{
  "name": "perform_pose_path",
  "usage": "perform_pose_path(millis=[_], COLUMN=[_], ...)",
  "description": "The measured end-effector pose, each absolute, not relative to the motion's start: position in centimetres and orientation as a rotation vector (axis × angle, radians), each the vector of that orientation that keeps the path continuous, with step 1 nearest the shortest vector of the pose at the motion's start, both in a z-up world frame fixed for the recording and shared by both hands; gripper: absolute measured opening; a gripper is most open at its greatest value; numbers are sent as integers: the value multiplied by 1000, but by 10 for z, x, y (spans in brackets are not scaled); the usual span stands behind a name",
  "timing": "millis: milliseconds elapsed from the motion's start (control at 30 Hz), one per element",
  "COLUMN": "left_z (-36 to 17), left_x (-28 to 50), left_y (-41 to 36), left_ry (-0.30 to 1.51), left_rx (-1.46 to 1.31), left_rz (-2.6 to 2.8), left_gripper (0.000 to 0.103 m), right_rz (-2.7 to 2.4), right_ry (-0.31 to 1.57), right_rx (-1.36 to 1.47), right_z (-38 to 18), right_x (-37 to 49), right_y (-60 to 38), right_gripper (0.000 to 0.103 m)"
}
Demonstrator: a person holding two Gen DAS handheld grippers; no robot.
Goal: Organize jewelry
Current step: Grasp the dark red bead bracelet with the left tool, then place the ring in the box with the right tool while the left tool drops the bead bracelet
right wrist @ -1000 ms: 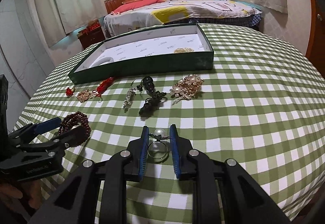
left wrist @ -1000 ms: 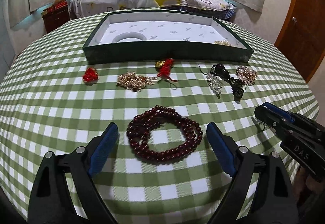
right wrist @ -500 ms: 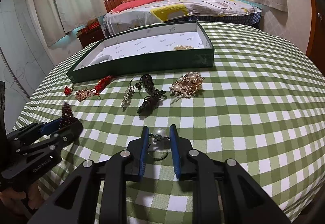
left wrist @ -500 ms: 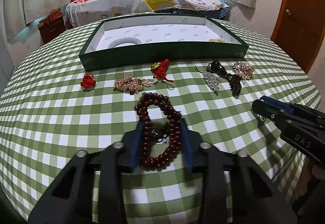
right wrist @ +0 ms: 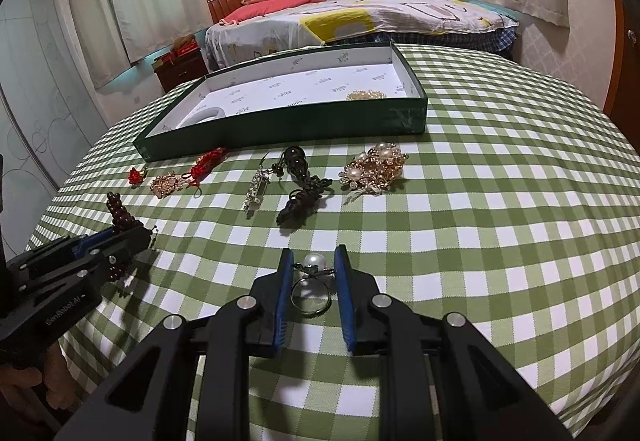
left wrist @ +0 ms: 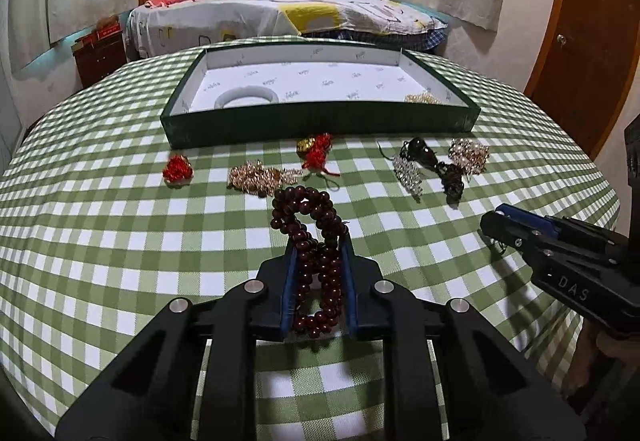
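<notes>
My left gripper point(left wrist: 318, 241) is shut on a dark red bead bracelet point(left wrist: 312, 233), squeezed into a long loop and lifted off the checked cloth. It also shows in the right wrist view point(right wrist: 120, 219). My right gripper point(right wrist: 312, 261) is shut on a pearl ring point(right wrist: 312, 283) just above the cloth. The green jewelry box point(left wrist: 320, 121) with a white lining stands open behind, holding a white bangle point(left wrist: 246, 97) and a gold piece point(left wrist: 422, 98).
Loose jewelry lies in a row before the box: a red flower piece point(left wrist: 177, 169), a gold brooch point(left wrist: 256, 177), a red tassel point(left wrist: 318, 149), a crystal clip point(left wrist: 408, 171), a black cord piece point(left wrist: 436, 169), a pearl brooch point(left wrist: 468, 155). A bed stands behind the table.
My left gripper closed on the bead bracelet, squeezed it narrow and lifted it. The right gripper kept hold of the pearl ring and barely moved.
</notes>
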State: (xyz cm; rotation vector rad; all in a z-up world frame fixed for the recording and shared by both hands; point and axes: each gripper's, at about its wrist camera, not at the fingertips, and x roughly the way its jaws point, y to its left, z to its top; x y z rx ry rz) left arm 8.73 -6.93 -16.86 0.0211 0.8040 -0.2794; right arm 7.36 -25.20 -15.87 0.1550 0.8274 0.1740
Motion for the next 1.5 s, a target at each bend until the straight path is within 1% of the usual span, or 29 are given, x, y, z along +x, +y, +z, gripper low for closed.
perform_pose_path(millis=[433, 700, 933, 1067, 1200, 1500], left_z=[-139, -111, -104, -110, -129, -160], left_x=[103, 144, 193, 220, 242, 264], left_y=[-69, -81, -92, -101, -106, -111], left_ry=[743, 669, 644, 657, 715, 798], left_rx=[6, -3, -16, -18, -15, -5], left_rz=[-294, -310, -308, -311, -309, -320], left_gripper=[19, 19, 19, 19, 19, 19], right_rz=[187, 192, 204, 212, 217, 227], right_ry=[778, 708, 674, 691, 734, 847], right_rx=[139, 125, 110, 109, 106, 113], right_z=[-134, -103, -90, -96, -111, -142], right_x=[87, 124, 169, 193, 209, 230], right_y=[-248, -246, -240, -237, -234, -236], right_gripper=[22, 22, 22, 22, 22, 22])
